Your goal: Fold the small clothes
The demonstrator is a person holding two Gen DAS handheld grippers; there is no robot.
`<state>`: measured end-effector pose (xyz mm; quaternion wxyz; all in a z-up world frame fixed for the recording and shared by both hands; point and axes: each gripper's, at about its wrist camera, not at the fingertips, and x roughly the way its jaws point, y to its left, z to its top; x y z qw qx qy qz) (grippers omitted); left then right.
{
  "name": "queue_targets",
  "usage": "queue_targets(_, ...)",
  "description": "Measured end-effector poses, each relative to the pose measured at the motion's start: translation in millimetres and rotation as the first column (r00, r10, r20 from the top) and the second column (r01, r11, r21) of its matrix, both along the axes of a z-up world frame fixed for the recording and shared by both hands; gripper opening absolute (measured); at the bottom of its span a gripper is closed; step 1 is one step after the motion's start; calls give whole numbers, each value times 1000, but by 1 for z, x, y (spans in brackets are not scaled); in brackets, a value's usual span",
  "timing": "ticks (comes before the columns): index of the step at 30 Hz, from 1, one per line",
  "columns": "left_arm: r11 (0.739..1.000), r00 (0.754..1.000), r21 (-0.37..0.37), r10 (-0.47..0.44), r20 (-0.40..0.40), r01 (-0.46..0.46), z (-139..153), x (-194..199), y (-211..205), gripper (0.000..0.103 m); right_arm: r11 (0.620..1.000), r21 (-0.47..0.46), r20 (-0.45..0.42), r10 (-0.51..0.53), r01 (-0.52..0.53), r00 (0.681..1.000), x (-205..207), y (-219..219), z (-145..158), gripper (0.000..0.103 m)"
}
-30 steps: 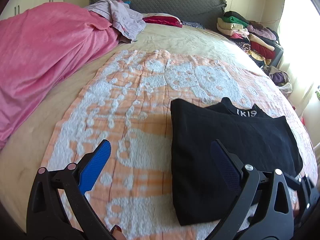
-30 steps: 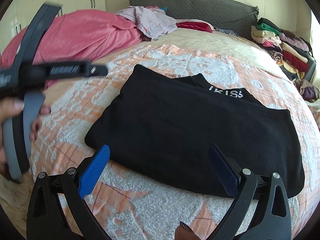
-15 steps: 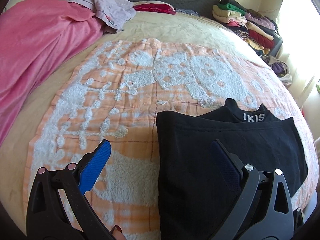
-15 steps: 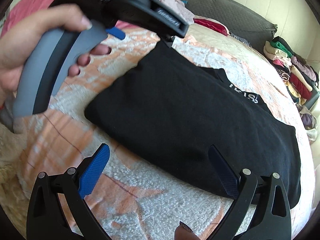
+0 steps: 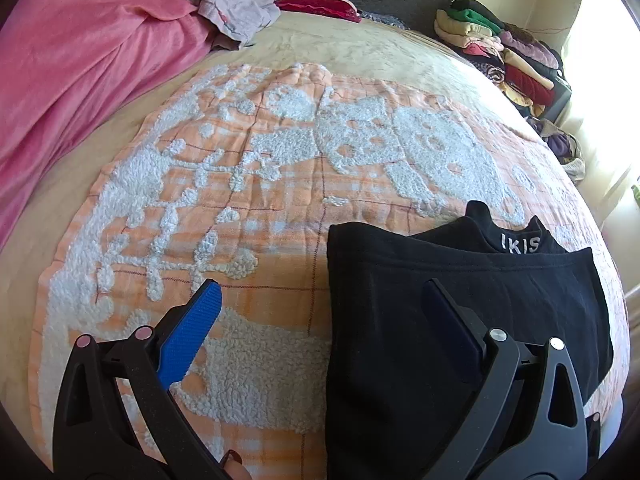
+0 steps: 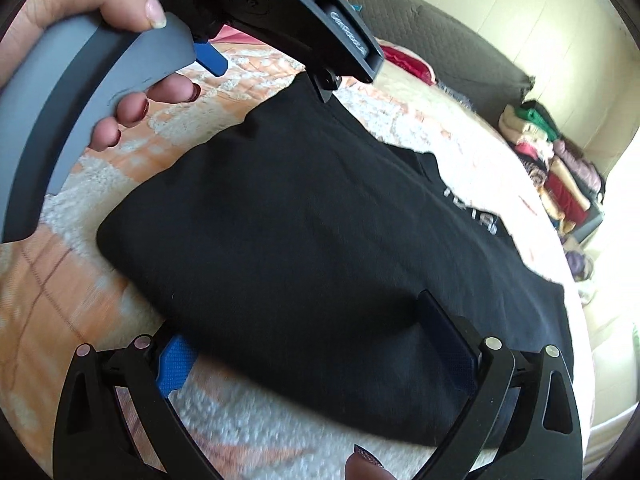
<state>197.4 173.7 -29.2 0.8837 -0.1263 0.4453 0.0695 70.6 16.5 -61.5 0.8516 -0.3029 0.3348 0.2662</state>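
The left gripper (image 5: 320,312) hangs with jaws spread and empty, straddling the left edge of the black garment (image 5: 460,320); the right gripper (image 6: 304,328) is likewise spread wide over its near edge. The garment lies partly folded on the orange-and-white blanket (image 5: 248,184) — soft, light and limp, likely best pinched at a corner or doubled edge. To its left the blanket gives open room; the bed's edge is close on the right.

The black garment (image 5: 460,300) runs off the left wrist view's bottom edge, its white lettering (image 6: 476,214) is smeared unreadable in the right wrist view, and the left blue finger pad (image 6: 176,364) there seems partly tucked beneath its hem.
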Motion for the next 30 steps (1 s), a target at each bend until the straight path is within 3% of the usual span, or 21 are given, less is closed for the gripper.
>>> queue_targets(5,999,1000,-34,6,-3,-6,-2,2,3,93,999,-21,144,33,-30,989,-2,3,6,97)
queue_targets(6,999,1000,-42,4,-2,-4,-2,2,4,93,999,-17,163,35,-32,986,-2,0,8,91)
queue_targets(7,999,1000,-50,-2,-4,2,-2,1,3,93,999,-4,174,42,-42,984,-3,-4,10,76)
queue_targets(8,998,1000,-57,-7,-6,7,-3,1,3,93,999,6,173,47,-48,984,-6,-6,12,69)
queue_targets(10,998,1000,-66,-18,-8,17,-4,2,0,93,997,45,158,58,-66,986,-10,-14,15,44)
queue_targets(12,996,1000,-83,-27,-9,26,-5,1,-3,93,993,85,157,66,-80,985,-13,-20,18,25)
queue_targets(15,993,999,-113,-37,-12,36,-7,1,-6,93,988,132,176,53,-77,983,-19,-27,26,10)
queue_targets(23,981,998,-181,-71,-5,69,-8,2,-20,93,965,261,179,-19,-29,984,-19,-60,45,9)
queue_targets(28,980,995,-173,-99,33,103,5,-2,-41,93,952,307,170,-42,-13,984,-18,-81,53,9)
queue_targets(30,975,993,-189,-115,36,120,11,-2,-53,84,947,321,168,-53,-4,984,-17,-87,55,9)
